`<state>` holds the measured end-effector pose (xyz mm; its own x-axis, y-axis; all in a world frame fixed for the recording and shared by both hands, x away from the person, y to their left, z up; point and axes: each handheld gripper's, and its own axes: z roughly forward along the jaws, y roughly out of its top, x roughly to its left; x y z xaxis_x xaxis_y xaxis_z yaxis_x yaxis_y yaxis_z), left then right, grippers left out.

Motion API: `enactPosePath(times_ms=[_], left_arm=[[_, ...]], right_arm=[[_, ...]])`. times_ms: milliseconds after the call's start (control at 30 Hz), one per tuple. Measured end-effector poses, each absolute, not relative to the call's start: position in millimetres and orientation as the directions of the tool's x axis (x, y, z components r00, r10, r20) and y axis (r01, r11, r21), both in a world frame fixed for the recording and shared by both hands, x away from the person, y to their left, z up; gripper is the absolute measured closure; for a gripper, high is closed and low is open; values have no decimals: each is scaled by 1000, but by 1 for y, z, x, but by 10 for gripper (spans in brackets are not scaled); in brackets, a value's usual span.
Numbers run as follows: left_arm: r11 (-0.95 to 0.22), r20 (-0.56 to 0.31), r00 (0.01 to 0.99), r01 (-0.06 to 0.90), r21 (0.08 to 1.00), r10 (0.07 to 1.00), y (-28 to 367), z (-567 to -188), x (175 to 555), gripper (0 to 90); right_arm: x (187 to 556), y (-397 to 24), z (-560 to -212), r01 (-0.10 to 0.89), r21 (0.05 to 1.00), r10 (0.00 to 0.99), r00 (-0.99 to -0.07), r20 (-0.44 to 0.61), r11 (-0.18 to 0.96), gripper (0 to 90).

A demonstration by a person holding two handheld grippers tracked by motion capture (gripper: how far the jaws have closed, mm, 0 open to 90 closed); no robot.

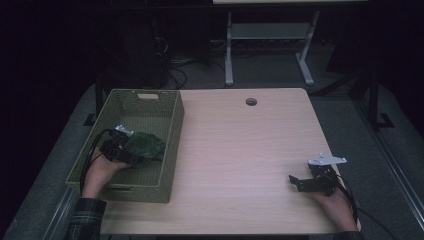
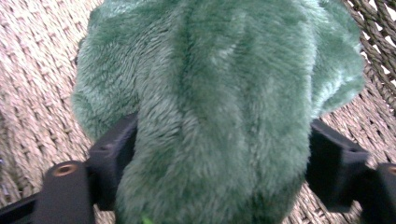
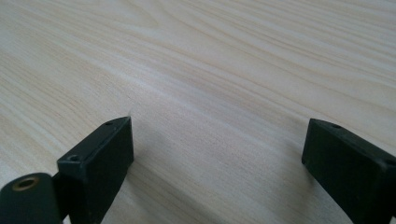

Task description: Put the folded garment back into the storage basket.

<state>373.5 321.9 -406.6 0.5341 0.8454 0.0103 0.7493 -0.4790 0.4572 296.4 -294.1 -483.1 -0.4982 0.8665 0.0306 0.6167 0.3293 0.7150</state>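
Observation:
A green plush cloth (image 1: 146, 145) lies bunched inside the green woven basket (image 1: 174, 125) at the table's left. My left gripper (image 1: 127, 155) reaches into the basket from the near side. In the left gripper view the fuzzy green cloth (image 2: 219, 84) rests on the basket's woven floor (image 2: 32, 93). It bulges between the wide-apart jaws of the left gripper (image 2: 219, 158), its fur brushing both. My right gripper (image 1: 296, 181) rests low on the table at the near right, and in its own view the right gripper (image 3: 217, 154) stands open over bare wood.
The light wooden table (image 1: 240, 140) has a round cable hole (image 1: 251, 101) near its far edge. The basket's tall walls close in the left gripper on all sides. Beyond the table stand a white desk frame (image 1: 270, 45) and dark floor.

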Motion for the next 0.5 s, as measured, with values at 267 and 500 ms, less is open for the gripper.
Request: enactPosePath(times_ms=[267,500], left_arm=[[-468,18,540,711,524,841,323,-387,367,170],[-460,33,542,678,573,840,319,-366,361,171]], right_arm=[[296,-294,-483,619,715,869,-494,31,326,87],[296,-294,-483,619,715,869,-494,31,326,86]])
